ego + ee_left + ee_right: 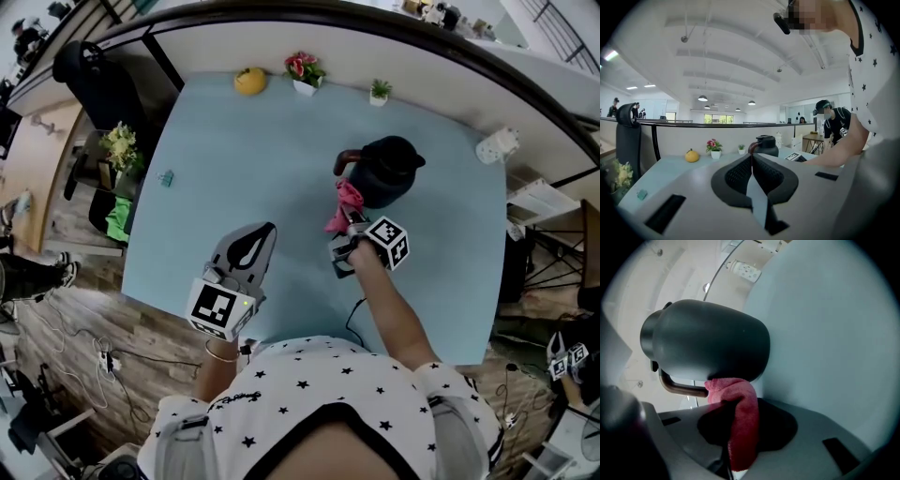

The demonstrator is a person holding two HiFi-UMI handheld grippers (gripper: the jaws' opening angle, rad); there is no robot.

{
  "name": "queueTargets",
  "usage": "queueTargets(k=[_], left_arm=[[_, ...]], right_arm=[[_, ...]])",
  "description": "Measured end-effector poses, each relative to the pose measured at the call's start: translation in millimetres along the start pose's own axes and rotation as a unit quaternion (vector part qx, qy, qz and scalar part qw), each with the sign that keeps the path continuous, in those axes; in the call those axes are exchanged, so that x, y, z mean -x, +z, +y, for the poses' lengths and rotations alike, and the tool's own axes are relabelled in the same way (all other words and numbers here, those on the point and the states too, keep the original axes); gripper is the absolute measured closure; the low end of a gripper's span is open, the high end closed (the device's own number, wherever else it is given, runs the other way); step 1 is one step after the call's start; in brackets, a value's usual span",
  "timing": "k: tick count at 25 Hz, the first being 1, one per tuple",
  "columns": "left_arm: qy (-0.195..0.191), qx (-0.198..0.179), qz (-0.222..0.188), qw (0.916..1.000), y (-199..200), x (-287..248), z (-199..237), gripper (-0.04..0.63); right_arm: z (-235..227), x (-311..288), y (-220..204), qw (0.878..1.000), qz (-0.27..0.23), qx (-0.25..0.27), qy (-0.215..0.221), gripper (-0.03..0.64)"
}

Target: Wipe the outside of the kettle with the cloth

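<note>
The kettle stands upright on the far right part of the table. Its dark shell looks rigid, smooth and likely slippery, so it may slide under pressure and is best steadied at the handle. The cloth, soft and limp, is pinched between the 2 jaws of the right gripper, its free fold touching the kettle's lower wall. The left gripper hangs well apart, jaws pressed together on nothing.

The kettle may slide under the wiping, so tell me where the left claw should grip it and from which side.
Probably the handle, coming from the left: it is a thin loop standing off the kettle on that side, facing the left claw, while the right claw holds the cloth at the near side.
</note>
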State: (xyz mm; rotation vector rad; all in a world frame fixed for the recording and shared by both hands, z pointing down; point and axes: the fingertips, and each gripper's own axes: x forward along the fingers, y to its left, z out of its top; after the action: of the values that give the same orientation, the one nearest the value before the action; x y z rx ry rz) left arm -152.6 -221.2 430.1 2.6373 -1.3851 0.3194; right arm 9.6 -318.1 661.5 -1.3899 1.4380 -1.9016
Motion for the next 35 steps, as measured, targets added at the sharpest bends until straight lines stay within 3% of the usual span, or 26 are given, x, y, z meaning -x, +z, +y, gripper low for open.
queueTargets(k=[7,11,14,18,23,28,30,35], left_arm=[[0.006,-0.004,-0.002,1.0000,1,6,1,0.566],[0.002,-0.008,-0.007,0.9999,6,9,-4,0.566],[-0.004,-0.014,-0.012,0.9998,11,11,-11,0.566],[-0.016,-0.020,-0.020,0.9995,18,13,-23,0.566],[-0.031,-0.023,-0.021,0.9990,20,18,-38,0.566],[-0.042,-0.025,-0.024,0.9985,21,13,-51,0.565],[-0.044,-0.025,-0.025,0.9984,22,11,-54,0.566],[-0.046,-0.024,-0.027,0.9983,22,8,-57,0.565]], right_arm=[[-4,-3,-1,1.000,0.016,0.003,0.016,0.523],[9,3,-22,0.994,0.065,0.071,0.049,0.523],[23,19,-48,0.978,0.110,0.161,0.070,0.523],[59,44,-59,0.948,0.125,0.269,0.116,0.523],[114,76,-35,0.910,0.071,0.371,0.172,0.522],[160,104,7,0.883,0.001,0.418,0.213,0.522],[163,109,21,0.883,-0.016,0.420,0.211,0.521],[142,100,44,0.908,-0.031,0.383,0.170,0.520]])
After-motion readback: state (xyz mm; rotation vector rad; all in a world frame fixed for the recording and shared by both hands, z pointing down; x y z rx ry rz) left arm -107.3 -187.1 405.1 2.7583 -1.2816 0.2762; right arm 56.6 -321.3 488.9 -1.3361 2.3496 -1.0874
